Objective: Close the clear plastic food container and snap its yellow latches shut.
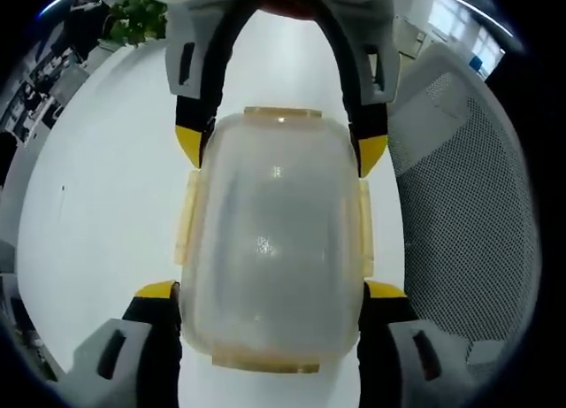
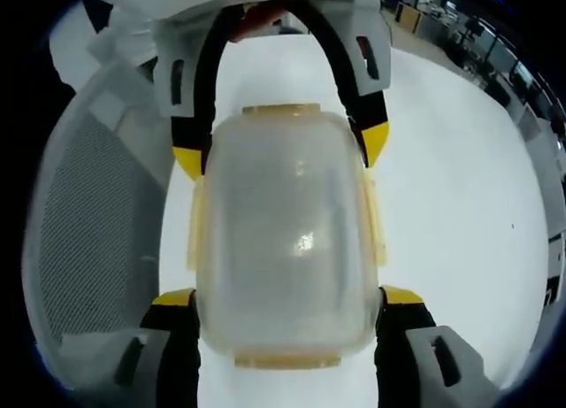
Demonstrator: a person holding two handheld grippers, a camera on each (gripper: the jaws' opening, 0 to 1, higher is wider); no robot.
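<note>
Gripping clear container (image 1: pixel 270 240) at opposite ends w/ both tongs (image 1: pixel 270 288) (image 2: pixel 287 293), lid on.

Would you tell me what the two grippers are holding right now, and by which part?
Both hold the clear container: the left gripper and the right gripper each straddle one end, jaws against its opposite sides.
</note>
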